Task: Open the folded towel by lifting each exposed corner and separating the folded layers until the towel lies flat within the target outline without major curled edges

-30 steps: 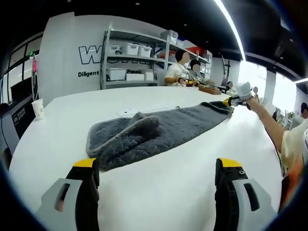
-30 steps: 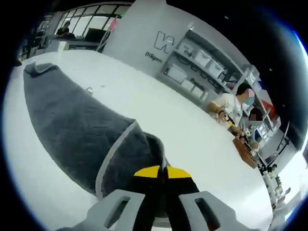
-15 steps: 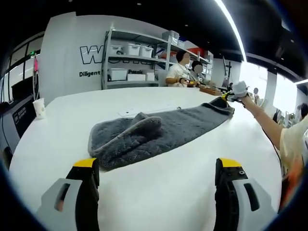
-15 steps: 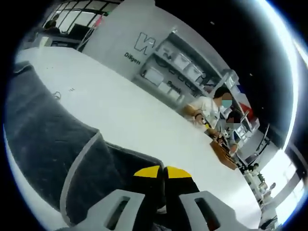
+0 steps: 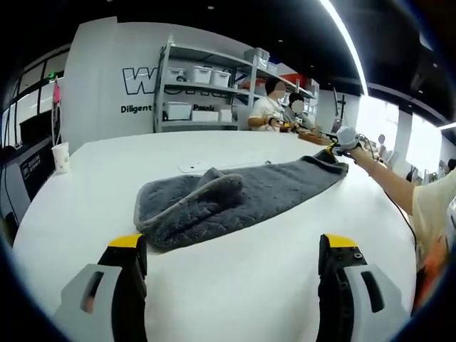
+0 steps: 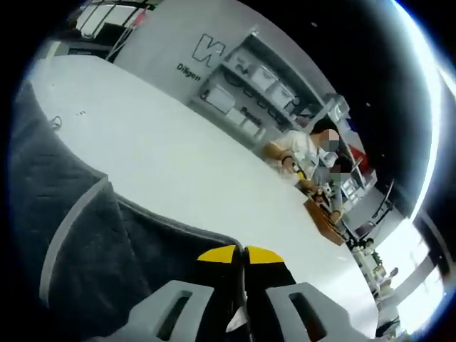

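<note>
Grippers divide the work. Right gripper [image 6: 242,251] is clamped on one corner of the grey towel [image 5: 235,196], raised off the white counter [image 5: 214,285], presumably to draw the folded length straight. Left gripper [image 5: 235,249] stands wide and empty near the counter's front edge. From there the towel runs mid-counter, one end folded over, toward the far corner.

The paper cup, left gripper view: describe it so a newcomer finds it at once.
Start at the big white table with the grey towel across it. Follow the table's far left edge. There stands the paper cup, small, white and upright, alone well left of the towel.
</note>
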Demonstrator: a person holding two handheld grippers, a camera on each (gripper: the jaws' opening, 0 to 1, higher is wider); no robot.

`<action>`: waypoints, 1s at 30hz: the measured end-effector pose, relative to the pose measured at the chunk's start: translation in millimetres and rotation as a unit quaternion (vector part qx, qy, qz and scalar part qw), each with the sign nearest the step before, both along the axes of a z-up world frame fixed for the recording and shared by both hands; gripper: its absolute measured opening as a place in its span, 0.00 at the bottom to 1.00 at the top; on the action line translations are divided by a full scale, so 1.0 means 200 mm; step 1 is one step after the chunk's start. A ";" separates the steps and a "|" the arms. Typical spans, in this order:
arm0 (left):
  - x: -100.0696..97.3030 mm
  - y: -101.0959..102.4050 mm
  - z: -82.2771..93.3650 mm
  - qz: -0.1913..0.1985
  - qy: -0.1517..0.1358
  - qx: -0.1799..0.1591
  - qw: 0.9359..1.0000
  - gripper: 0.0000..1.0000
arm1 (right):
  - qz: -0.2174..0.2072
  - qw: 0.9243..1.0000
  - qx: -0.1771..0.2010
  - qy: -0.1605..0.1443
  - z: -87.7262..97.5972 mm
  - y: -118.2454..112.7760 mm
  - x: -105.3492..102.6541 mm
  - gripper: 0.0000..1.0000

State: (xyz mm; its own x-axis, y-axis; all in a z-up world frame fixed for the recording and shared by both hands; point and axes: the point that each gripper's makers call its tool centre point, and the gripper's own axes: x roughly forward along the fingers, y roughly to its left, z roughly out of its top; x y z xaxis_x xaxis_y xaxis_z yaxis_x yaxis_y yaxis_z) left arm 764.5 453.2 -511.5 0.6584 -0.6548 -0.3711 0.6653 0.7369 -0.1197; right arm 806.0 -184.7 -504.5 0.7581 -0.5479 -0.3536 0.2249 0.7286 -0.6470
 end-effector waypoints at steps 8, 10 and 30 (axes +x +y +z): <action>0.00 -0.01 -0.01 0.000 0.002 -0.002 1.000 0.99 | -0.022 0.999 -0.008 0.032 -0.07 -0.08 0.00 0.44; 0.00 -0.01 -0.01 -0.002 0.004 -0.001 1.000 0.99 | -0.030 0.999 -0.009 0.024 -0.05 -0.09 -0.02 0.46; 0.00 0.00 -0.01 -0.001 0.004 0.000 1.000 0.99 | -0.016 0.999 0.029 0.019 0.13 0.05 -0.28 0.84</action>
